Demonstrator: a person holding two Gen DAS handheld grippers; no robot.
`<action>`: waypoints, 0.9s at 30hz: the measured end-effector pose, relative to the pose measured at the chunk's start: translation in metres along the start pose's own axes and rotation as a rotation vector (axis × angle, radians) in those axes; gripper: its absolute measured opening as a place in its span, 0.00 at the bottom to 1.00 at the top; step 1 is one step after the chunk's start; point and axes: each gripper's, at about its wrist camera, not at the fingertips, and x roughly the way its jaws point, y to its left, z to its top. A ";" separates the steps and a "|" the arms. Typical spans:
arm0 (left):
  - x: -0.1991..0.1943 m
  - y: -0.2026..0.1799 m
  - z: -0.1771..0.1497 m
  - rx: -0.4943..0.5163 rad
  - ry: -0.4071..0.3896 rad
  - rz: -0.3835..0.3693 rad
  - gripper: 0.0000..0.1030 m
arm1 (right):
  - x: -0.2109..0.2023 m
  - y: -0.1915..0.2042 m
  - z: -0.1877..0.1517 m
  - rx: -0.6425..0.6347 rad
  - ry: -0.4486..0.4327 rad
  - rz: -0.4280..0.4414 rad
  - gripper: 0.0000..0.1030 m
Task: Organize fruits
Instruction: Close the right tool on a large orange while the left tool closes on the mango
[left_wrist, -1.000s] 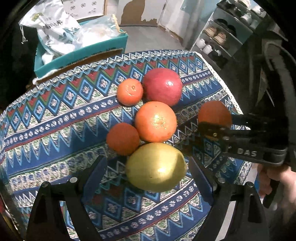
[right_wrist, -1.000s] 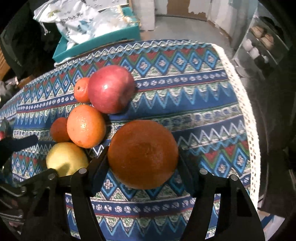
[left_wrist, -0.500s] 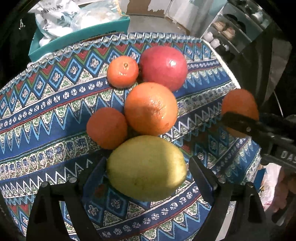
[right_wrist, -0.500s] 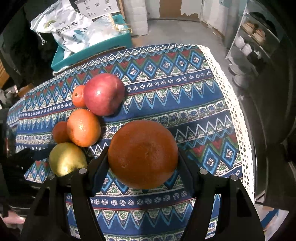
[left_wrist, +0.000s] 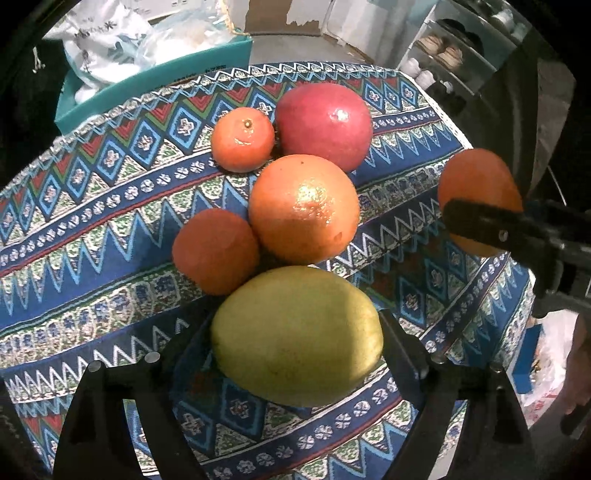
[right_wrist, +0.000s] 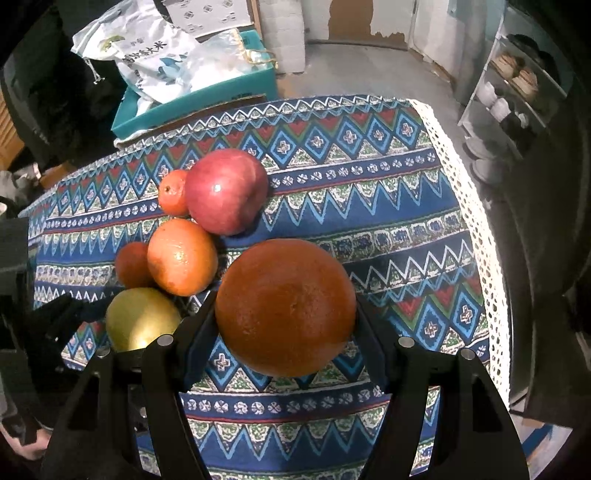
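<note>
Four fruits clustered round shiny round orange on patterned-cloth tabletop. Left gripper straddles yellow-green pear, contact unclear; right gripper pinches dull orange, unplaced.

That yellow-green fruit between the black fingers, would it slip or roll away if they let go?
The yellow-green fruit looks smooth and egg-shaped, so it would probably roll, though less freely than a ball. The patterned tablecloth likely adds some friction. The fruits just behind it, such as the large orange, might stop it rolling that way.
</note>
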 end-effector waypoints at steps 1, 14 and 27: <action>-0.002 0.001 -0.001 0.006 -0.003 0.003 0.85 | -0.001 0.001 0.000 -0.003 -0.003 0.000 0.67; -0.058 0.013 -0.016 0.058 -0.108 0.068 0.85 | -0.019 0.022 0.002 -0.054 -0.055 0.015 0.67; -0.127 0.036 -0.023 0.037 -0.224 0.102 0.85 | -0.064 0.053 0.008 -0.121 -0.154 0.043 0.67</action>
